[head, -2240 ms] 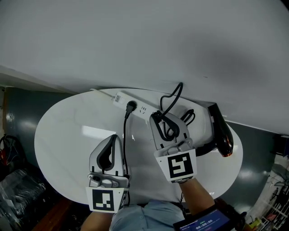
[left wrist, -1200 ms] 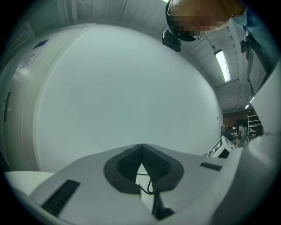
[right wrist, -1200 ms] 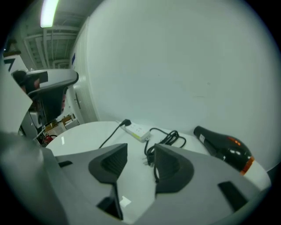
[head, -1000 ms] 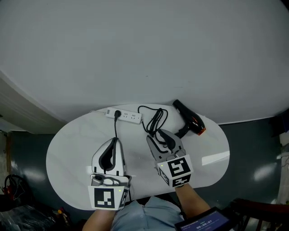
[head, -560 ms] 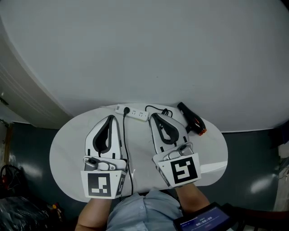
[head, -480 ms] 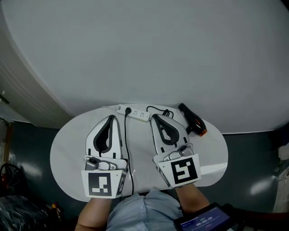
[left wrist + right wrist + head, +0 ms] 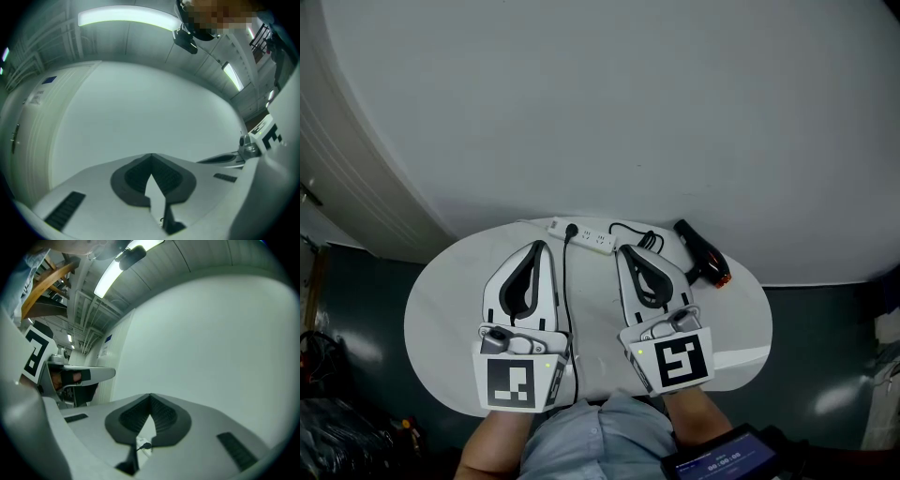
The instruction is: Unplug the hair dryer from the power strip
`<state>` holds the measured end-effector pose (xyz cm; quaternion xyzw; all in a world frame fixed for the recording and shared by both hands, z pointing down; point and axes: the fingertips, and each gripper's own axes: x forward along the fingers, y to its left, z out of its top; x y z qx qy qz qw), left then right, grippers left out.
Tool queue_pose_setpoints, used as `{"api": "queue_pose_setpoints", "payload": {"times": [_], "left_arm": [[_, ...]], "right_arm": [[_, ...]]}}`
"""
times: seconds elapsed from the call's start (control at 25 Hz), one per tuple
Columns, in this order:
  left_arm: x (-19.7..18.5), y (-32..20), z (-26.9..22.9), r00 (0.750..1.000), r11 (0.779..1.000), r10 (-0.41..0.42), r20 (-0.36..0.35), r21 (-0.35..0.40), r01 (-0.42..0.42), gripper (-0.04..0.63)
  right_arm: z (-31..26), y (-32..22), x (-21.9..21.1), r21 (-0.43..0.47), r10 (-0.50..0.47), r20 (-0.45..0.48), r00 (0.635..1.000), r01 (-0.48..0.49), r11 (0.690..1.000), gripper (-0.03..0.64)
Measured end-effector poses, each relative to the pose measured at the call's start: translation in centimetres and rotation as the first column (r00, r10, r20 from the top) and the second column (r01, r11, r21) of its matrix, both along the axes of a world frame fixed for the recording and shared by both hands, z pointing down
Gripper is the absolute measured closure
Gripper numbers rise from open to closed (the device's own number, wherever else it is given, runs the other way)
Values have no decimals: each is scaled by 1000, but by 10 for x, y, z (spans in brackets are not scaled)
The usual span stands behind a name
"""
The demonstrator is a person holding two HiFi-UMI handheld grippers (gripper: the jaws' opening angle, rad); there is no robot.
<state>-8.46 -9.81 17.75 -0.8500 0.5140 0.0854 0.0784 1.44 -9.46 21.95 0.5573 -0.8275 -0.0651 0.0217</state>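
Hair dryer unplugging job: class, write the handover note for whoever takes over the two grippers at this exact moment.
Left gripper: shut, empty, held above the white table.
Right gripper: shut, empty, alongside the left one, pointing toward the power strip.
Things: the power strip lies at the table's far edge with a black plug in it. The plug's cord runs back between the grippers. The hair dryer lies right of the strip, with coiled cord between them.
Done: nothing; the plug is in its socket.
Left: probably open one gripper, grasp the plug, steady the strip and pull.
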Motion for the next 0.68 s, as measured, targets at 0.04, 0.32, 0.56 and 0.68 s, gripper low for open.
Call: {"api": "queue_pose_setpoints", "payload": {"times": [0.04, 0.32, 0.56, 0.68], "left_arm": [[-1, 0, 2, 1000, 1000, -5, -5, -17, 4, 597], [0, 0, 3, 999, 1000, -11, 33, 15, 11, 597], [3, 2, 2, 999, 1000, -14, 33, 17, 13, 597], [5, 4, 2, 999, 1000, -15, 32, 15, 14, 597]], "right_arm": [[0, 0, 0, 1, 0, 1, 1000, 0, 1000, 617], [2, 0, 2, 2, -4, 7, 1000, 3, 1000, 617], [1, 3, 5, 7, -3, 8, 1000, 3, 1000, 617], [0, 5, 7, 2, -4, 1, 1000, 4, 1000, 617]]}}
